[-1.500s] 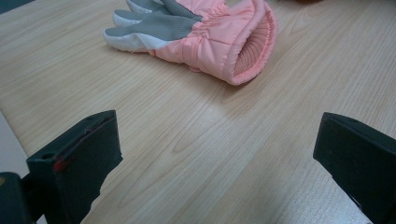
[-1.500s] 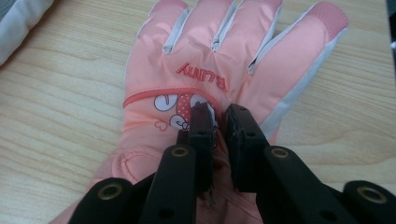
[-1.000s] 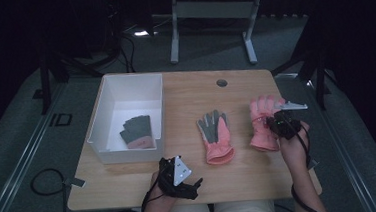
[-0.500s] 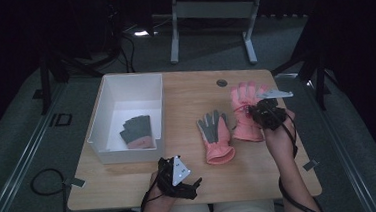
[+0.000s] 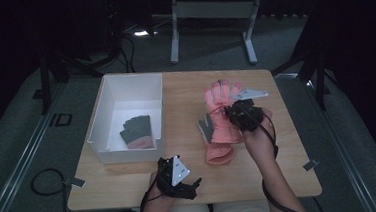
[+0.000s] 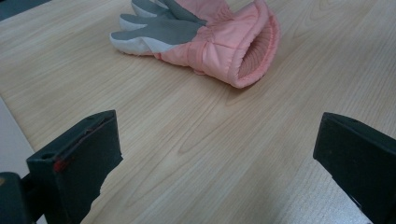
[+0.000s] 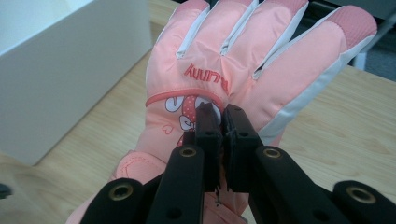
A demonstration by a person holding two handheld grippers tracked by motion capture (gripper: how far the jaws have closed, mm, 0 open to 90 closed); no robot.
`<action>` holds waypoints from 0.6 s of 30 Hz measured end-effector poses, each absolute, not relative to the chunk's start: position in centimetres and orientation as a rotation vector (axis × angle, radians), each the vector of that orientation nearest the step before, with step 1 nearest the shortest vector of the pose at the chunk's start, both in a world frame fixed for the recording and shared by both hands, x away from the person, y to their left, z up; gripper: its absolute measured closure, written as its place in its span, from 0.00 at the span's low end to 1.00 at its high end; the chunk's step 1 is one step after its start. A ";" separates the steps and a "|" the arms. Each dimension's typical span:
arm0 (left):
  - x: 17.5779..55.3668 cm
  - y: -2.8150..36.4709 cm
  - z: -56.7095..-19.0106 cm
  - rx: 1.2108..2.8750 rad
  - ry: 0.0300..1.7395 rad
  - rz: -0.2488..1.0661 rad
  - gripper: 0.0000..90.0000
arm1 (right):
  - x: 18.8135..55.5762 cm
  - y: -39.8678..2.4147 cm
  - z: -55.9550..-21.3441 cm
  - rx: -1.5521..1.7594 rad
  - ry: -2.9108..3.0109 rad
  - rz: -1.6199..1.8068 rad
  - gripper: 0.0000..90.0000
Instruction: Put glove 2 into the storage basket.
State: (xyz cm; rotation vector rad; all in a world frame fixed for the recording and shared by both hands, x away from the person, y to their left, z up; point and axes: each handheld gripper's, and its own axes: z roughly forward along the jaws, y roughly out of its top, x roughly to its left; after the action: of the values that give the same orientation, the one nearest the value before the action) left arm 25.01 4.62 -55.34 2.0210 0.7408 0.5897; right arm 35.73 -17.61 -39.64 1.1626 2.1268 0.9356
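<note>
The right tongs [image 7: 223, 122] pinch the back of a pink glove [image 7: 233, 70] held above the counter [image 5: 185, 93] beside a second glove [image 5: 213, 139] — while the left tongs [image 5: 194, 186] stand apart near the counter's front edge.

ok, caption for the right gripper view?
Right claw pinching the back of a pink glove, white box at left.

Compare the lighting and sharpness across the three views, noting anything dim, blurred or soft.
High view: dim, the surroundings nearly black, the table lit; the white bin is brightest. Left gripper view: evenly lit, wood grain sharp, the lying pink glove crisp, the near jaws slightly soft. Right gripper view: the held pink glove bright and sharp in the right gripper; background soft.
</note>
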 end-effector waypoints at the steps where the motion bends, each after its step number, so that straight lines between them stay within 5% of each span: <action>1: 25.0 4.6 -55.3 2.014 0.742 0.593 0.00 | 35.7 -17.4 -39.7 1.159 2.130 0.933 0.95; 18: 25.0 4.7 -55.4 2.017 0.744 0.587 0.00 | 35.7 -16.3 -43.5 1.194 2.239 0.845 0.95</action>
State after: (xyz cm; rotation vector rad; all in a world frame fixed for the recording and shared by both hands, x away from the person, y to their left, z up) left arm 24.98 4.75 -55.36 2.0167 0.7443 0.5873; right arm 35.73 -16.32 -43.51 1.1938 2.2386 0.8452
